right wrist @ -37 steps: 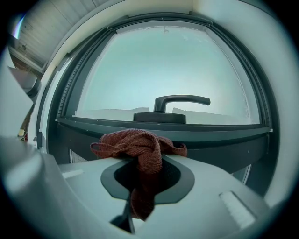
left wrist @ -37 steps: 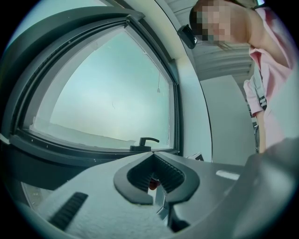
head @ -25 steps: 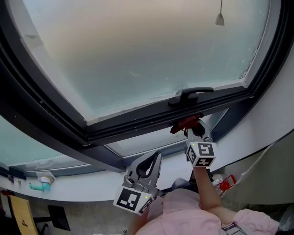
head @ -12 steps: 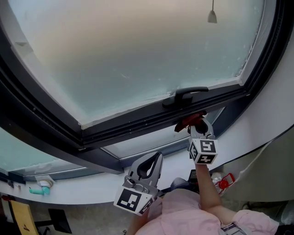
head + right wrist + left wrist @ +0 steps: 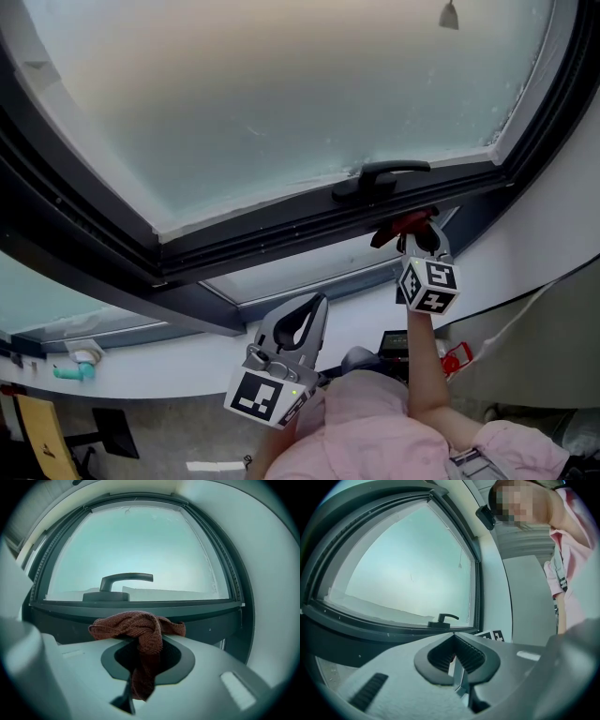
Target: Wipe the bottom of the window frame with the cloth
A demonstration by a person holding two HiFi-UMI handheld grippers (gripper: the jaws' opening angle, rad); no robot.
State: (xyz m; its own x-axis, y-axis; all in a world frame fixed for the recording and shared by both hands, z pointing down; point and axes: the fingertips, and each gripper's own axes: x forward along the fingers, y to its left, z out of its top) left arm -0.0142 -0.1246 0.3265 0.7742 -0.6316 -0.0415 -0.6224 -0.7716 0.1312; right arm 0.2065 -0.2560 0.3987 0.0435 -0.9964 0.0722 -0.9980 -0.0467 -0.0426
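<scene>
One relation governs your next stroke: the cloth [image 5: 139,627] sits straight ahead of your right tongs [image 5: 140,648], at 12 o'clock, and the bottom of the window frame [image 5: 197,607] lies just beyond it. That dark rail's long axis runs 9 to 3 o'clock in the right gripper view. From your head the same rail slants from 8 o'clock to 2 o'clock, and the cloth is near its 2 o'clock end, just under the window handle [image 5: 380,178]. Whether the fabric presses on the rail or stops just short of it, I cannot tell. Your right tongs are clamped on the cloth, its bunched end spilling over the tips and a tail hanging between the jaws. Your left tongs [image 5: 455,641] are closed together on nothing, low at 7 o'clock from the right and well apart from the rail. The right hand is the nearer one. I judge the wipe should run toward 8 o'clock, where most of the rail lies.
</scene>
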